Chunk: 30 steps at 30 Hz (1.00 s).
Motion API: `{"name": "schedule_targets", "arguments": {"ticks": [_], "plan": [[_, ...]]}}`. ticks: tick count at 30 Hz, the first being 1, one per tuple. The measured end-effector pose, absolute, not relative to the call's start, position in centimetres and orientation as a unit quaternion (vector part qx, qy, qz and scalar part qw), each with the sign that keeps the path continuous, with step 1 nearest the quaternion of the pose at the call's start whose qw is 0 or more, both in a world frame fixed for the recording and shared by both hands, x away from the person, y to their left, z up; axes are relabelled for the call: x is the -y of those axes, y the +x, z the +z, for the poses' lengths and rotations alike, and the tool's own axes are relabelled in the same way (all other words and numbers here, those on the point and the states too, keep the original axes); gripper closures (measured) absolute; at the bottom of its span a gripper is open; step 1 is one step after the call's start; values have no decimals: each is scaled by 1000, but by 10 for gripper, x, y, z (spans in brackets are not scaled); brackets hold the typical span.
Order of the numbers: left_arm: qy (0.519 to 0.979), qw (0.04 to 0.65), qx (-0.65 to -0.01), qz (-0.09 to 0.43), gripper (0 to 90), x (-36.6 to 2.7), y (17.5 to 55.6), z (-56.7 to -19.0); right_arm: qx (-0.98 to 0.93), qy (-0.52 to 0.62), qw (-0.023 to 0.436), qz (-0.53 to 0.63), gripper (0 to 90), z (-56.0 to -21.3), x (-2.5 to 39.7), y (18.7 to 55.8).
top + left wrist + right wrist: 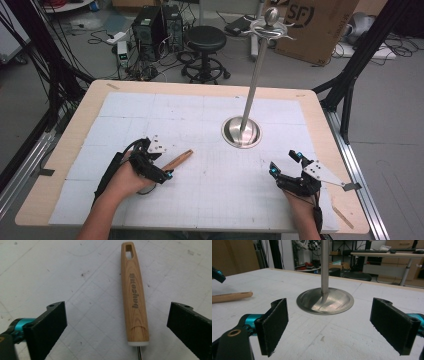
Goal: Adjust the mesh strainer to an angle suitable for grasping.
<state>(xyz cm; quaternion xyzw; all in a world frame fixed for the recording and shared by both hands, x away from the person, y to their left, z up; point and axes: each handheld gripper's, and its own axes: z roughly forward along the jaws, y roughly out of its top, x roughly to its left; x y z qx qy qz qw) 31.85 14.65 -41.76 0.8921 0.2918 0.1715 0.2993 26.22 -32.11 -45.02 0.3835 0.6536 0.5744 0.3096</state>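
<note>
The handle (pixel 134 296) is seen lengthwise between the jaws of the wide-open, empty left claw (pixel 116 325), right of centre.

A: State the colour of the table (pixel 320 107) surface.
B: White mat (pixel 200 125) with a faint grey grid, marked with dark specks; the table's exposed border is pale wood tone.

A: And the handle (pixel 134 295)?
B: Light brown with a wood-grain pattern, dark grey lettering along it, and a white collar at one end.

A: The stand (pixel 242 131)?
B: Brushed silver metal, both base and pole.

A: Gripper colours?
B: Left gripper (pixel 117 325) and right gripper (pixel 339 325): black textured jaws with teal fittings. The right gripper also has a brass-coloured ring.
</note>
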Motion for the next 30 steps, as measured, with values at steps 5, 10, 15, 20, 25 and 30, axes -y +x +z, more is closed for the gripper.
{"name": "schedule_targets", "arguments": {"ticks": [5,10,15,20,25,30], "plan": [[902,281,-288,157,200,-147,319,-420,-654,383,310,574,140,-450,321,262],[909,271,-280,144,263,-145,317,-420,-654,384,310,574,140,-450,321,262],[914,259,-280,136,320,-144,316,-419,-654,383,310,574,140,-450,321,262],[919,236,-288,135,401,-142,317,-418,-654,385,307,574,140,-450,321,262],[919,236,-292,118,446,-141,318,-419,-654,384,308,574,140,-450,321,262],[921,230,-295,106,508,-139,319,-418,-654,385,308,574,140,-450,321,262]]}}
